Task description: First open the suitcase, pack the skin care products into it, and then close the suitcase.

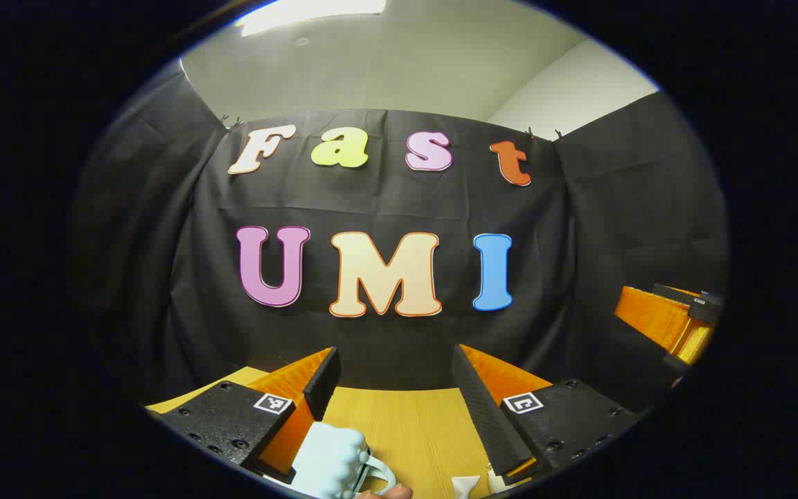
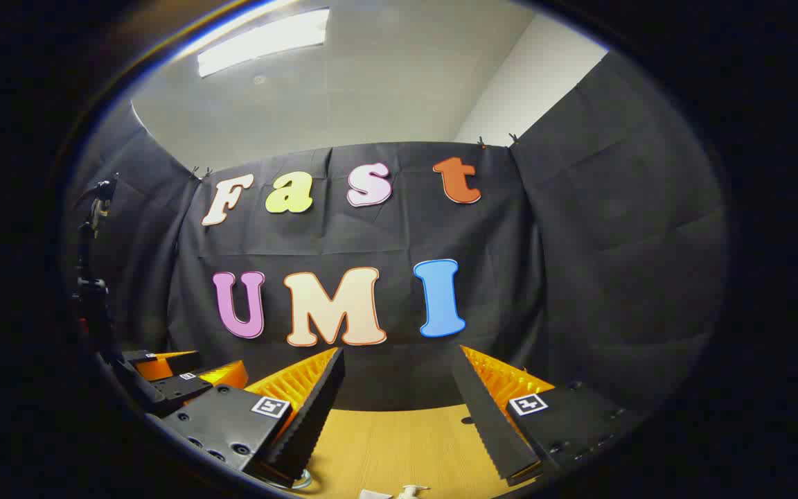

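Both my tools, left tool [image 1: 395, 388] and right tool [image 2: 399, 388], gape wide, holding nothing. The skin care products [image 1: 333, 461] lie low on the worktop [image 1: 406, 423], nearest my left (suitcase unseen).

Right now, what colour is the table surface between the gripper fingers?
Light yellowish wood grain on the table, clearest in the left gripper view.

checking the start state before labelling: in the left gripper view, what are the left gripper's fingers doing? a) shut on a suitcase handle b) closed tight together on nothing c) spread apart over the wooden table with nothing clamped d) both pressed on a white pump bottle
c: the left gripper has a wide gap between its fingers, with bare wooden table showing through it and nothing clamped.
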